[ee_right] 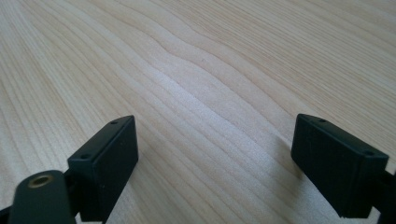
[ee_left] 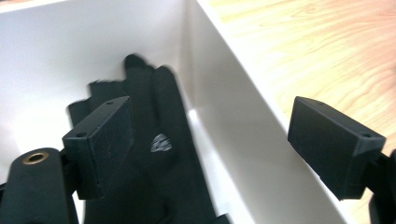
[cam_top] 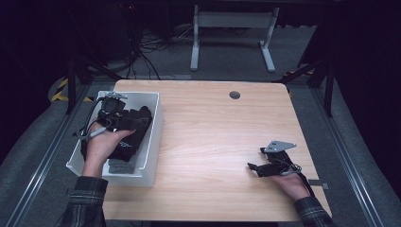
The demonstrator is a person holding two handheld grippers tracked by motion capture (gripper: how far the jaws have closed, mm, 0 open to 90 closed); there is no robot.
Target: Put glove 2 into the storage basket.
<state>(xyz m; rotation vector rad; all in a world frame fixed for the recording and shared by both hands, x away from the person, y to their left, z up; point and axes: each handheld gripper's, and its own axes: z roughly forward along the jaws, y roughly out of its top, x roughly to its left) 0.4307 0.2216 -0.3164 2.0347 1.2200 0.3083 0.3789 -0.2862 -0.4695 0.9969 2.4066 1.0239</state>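
Left hand-held gripper (cam_top: 124, 118) hovering over black gloves in the white bin, nothing held.
High view: I'm seeing the white bin (cam_top: 156, 124) sitting at the desk's (cam_top: 222, 142) left edge, black gloves (cam_top: 127, 142) piled inside; right hand-held gripper (cam_top: 257, 168) is idling low over bare wood, well apart from the bin. Left gripper view: jaws are standing wide, one over the black gloves (ee_left: 159, 154), the other hanging past the bin wall (ee_left: 233, 140) over the desk; nothing between them. Gloves are looking soft, light, floppy; I'm judging a pinch on a bunched fold of fabric as best, since a flat layer may slip out. Right gripper view: jaws are spread wide, empty, over wood grain (ee_right: 201, 84).
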